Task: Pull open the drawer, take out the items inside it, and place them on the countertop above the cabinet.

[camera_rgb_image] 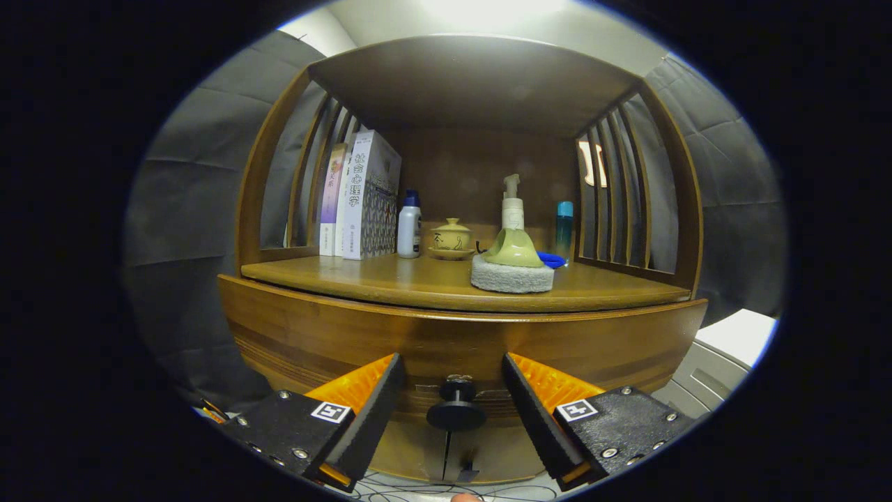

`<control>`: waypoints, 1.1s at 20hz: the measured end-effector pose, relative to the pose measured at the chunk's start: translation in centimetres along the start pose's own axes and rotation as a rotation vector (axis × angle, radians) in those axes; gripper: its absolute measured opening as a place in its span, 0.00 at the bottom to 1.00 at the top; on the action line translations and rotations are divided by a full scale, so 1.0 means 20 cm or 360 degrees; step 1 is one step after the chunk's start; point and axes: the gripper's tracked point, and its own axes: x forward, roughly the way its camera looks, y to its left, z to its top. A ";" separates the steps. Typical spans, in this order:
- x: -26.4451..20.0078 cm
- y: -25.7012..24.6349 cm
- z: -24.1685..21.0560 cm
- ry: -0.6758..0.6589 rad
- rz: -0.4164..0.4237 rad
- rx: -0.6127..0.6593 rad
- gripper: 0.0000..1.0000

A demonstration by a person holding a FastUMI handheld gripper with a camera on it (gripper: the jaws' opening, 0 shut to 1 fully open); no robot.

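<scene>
Wooden countertop (418,282) holds bottles; claw (453,373) gapes around drawer knob (456,411)

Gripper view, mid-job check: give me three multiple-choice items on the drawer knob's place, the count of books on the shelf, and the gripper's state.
1. Where is the drawer knob?
A. Between the fingers
B. Far beyond them on the countertop
C. Behind the books

2. How many upright books stand at the countertop's end?
A. One
B. Three
C. Six

3. What state is the gripper in?
A. Shut on the knob
B. Open, fingers either side of the knob
C. Shut on the pump bottle

Answers: 1 A, the knob sits in the gap between the fingers. 2 B, three spines show side by side. 3 B, space shows on both sides of the knob.
</scene>
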 end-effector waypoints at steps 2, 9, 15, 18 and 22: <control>0.04 -0.01 0.01 0.0023 -0.0015 0.0010 0.91; -0.01 -0.01 0.06 -0.0059 -0.0031 -0.0078 0.93; -0.26 -0.15 0.27 -0.0183 0.0004 -0.0032 0.94; -0.40 -0.23 0.34 -0.0212 0.0019 -0.0011 0.94; -0.56 -0.31 0.37 -0.0225 0.0039 -0.0026 0.94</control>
